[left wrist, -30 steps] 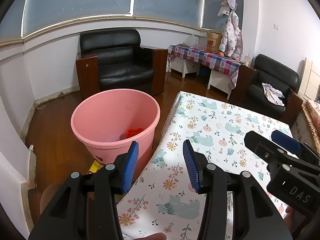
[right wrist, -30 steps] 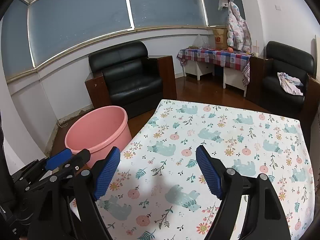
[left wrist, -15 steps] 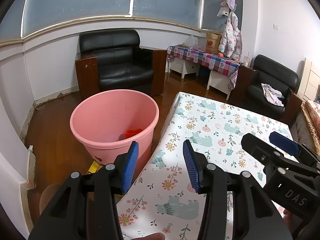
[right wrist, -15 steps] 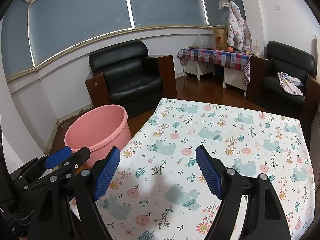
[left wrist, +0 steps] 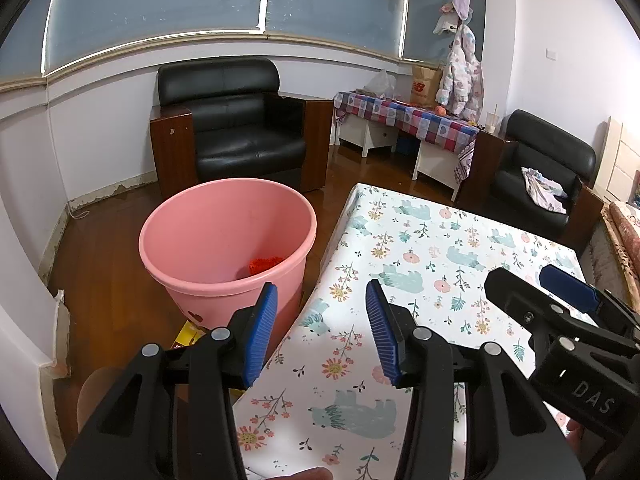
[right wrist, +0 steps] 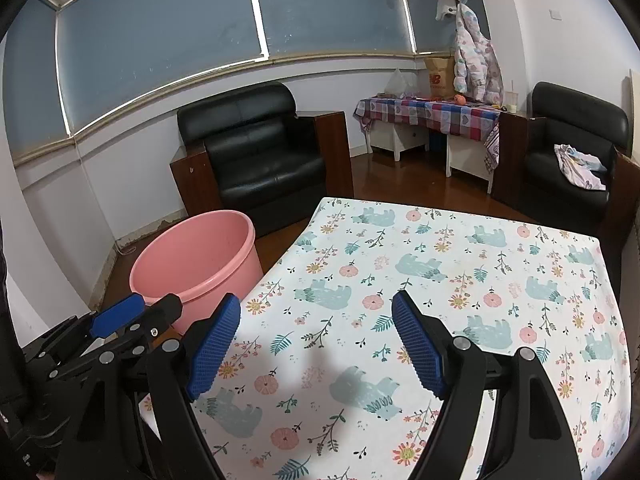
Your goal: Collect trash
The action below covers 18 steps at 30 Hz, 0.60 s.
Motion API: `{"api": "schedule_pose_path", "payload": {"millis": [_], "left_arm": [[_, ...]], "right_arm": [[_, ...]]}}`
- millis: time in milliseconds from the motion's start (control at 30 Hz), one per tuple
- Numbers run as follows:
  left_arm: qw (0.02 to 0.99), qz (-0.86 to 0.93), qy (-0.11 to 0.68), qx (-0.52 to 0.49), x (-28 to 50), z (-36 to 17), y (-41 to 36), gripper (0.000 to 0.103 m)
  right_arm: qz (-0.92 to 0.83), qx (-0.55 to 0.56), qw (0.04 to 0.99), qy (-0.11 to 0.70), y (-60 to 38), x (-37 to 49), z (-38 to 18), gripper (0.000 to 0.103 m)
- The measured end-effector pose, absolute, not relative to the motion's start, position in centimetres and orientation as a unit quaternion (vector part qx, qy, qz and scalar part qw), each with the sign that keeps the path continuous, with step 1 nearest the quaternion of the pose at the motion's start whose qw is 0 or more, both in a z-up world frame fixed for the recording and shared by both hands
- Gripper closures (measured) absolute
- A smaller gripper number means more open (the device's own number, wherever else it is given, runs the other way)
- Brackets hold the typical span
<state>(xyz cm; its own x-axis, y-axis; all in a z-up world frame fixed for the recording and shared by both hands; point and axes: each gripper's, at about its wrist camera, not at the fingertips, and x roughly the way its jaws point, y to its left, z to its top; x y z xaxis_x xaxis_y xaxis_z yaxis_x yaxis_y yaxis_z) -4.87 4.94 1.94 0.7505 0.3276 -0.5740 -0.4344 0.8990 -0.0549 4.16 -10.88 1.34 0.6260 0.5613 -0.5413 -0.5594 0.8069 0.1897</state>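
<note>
**Trash Collection: Both Grippers Idle Over Cleared Tabletop**

Floral tabletop (right wrist: 440, 280) shows no loose trash on its visible surface. The only trash in view is a red crumpled item (left wrist: 264, 264) lying at the bottom of the pink bucket (left wrist: 192, 240), which stands on the wooden floor (left wrist: 100, 280) just beside the tabletop's left edge. A yellow object (left wrist: 190, 334) sits on the floor at the bucket's base; what it is cannot be told.

The red item looks light and soft; if handled, pinch it across the bulk.

Left gripper (left wrist: 320, 320) hovers over the tabletop's left edge, fingers (left wrist: 262, 332) apart, nothing between them. Right gripper (right wrist: 316, 344) hovers above the tabletop, fingers wide apart, holding nothing.

Clearance: the bucket mouth is wide and unobstructed. The two grippers sit close side by side, so sideways moves risk contact. The black armchair (left wrist: 240, 132) stands well apart.
</note>
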Motion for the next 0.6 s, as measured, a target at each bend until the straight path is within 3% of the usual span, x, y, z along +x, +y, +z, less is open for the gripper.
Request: {"api": "schedule_pose_path", "payload": {"millis": [600], "left_arm": [[0.945,0.191,0.250,-0.092,-5.5,3.3,4.1,0.056]], "right_arm": [[0.301,0.005,0.906,0.298,-11.8,4.0,1.4,0.026]]}}
